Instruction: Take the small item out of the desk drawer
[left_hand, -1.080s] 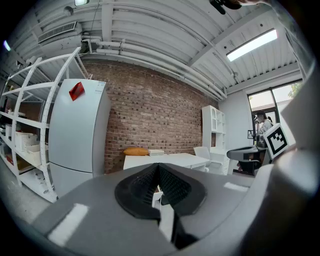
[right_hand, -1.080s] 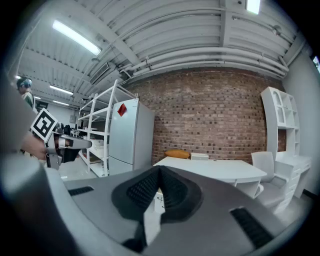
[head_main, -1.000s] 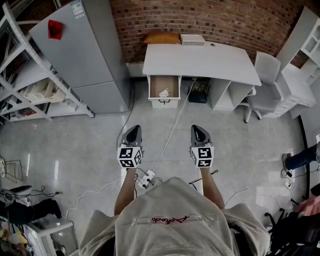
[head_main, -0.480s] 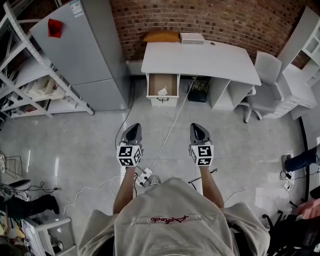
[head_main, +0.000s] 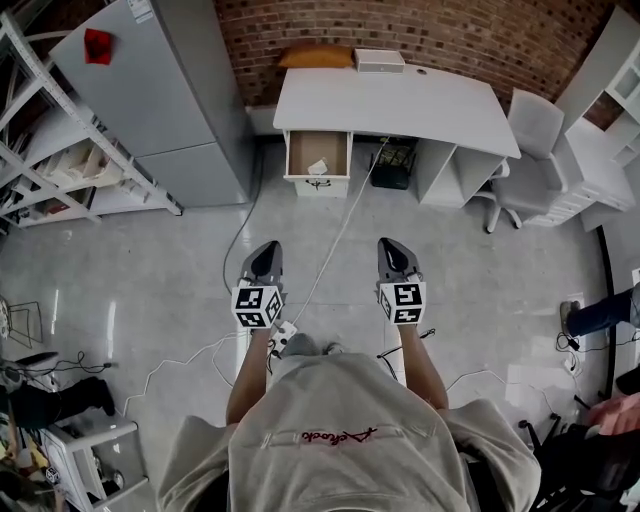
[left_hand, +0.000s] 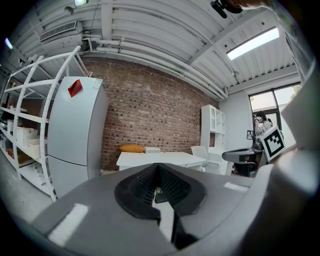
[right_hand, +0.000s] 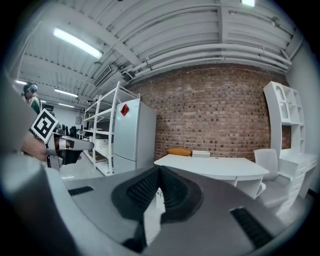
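A white desk (head_main: 400, 105) stands against the brick wall, with its left drawer (head_main: 317, 157) pulled open. A small pale item (head_main: 318, 167) lies inside the drawer. My left gripper (head_main: 266, 258) and right gripper (head_main: 394, 254) are held side by side over the floor, well short of the desk, both pointing toward it. Both are shut with nothing between the jaws. In the left gripper view the desk (left_hand: 160, 159) shows far ahead beyond the closed jaws; the right gripper view shows the desk (right_hand: 212, 166) the same way.
A grey fridge (head_main: 160, 100) stands left of the desk, with white shelving (head_main: 60, 170) beside it. A white chair (head_main: 525, 150) sits at the desk's right end. Cables and a power strip (head_main: 283, 338) lie on the floor near my feet. A person's leg (head_main: 600, 315) shows at right.
Both grippers and the person have moved forward toward the desk; the desk and drawer now sit slightly higher in the head view. Both jaws stay shut.
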